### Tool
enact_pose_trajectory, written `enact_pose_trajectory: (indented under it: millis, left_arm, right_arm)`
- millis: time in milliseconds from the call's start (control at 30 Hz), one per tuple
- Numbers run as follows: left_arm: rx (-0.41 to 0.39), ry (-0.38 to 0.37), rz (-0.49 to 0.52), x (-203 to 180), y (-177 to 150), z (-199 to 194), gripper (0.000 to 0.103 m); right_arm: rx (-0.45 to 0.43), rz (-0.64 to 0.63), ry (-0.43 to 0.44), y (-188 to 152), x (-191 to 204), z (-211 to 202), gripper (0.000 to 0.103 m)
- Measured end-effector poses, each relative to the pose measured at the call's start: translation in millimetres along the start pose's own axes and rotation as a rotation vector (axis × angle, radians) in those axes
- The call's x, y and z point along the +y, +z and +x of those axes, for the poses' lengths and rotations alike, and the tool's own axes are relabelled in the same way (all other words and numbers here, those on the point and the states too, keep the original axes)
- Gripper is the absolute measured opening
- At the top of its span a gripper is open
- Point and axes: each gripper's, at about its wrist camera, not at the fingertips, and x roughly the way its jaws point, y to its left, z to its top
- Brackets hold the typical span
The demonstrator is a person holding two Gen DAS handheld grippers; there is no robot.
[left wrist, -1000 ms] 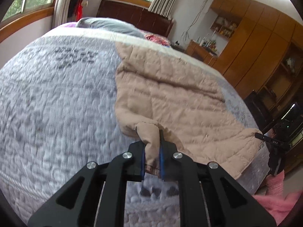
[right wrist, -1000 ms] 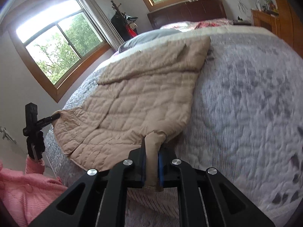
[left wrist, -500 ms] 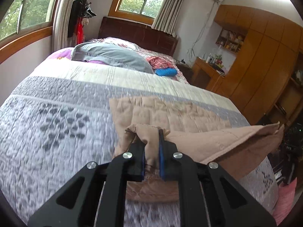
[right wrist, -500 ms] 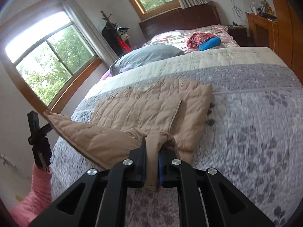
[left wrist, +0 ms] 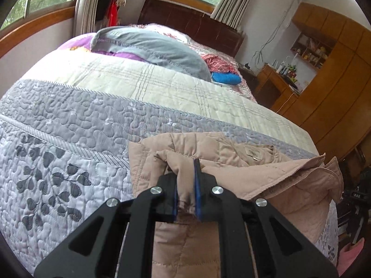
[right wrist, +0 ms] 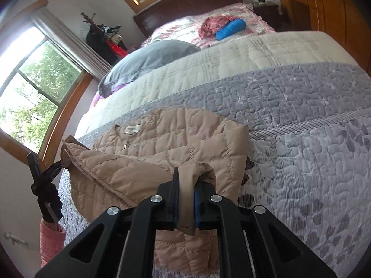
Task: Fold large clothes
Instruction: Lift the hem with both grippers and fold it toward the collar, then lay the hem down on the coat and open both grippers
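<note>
A tan quilted jacket [left wrist: 243, 159] lies on the grey patterned bedspread [left wrist: 69, 153], its lower part lifted and folded toward its collar end. My left gripper [left wrist: 186, 185] is shut on one corner of the hem. My right gripper [right wrist: 185, 194] is shut on the other hem corner of the jacket [right wrist: 167, 139]. The left gripper also shows in the right wrist view [right wrist: 49, 173] at the jacket's far corner. A white label [right wrist: 132, 129] shows near the collar.
A grey pillow [left wrist: 150, 48], red cloth [left wrist: 218, 62] and a blue roll [left wrist: 226, 78] lie toward the dark headboard [left wrist: 192, 26]. Wooden cabinets [left wrist: 336, 81] stand to the right of the bed, windows [right wrist: 30, 92] to its left.
Both grippers lifted the jacket's hem and carried it forward over the jacket toward the collar. The jacket went from lying flat to half folded over itself.
</note>
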Motion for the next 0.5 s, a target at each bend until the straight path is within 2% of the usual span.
enact_pose_trajectory:
  millis: [500]
  left_arm:
    - [0.102, 0.009, -0.055, 19, 9, 61, 0.01]
  right_arm:
    - [0.063, 0.093, 0.008, 15, -30, 50, 0.01]
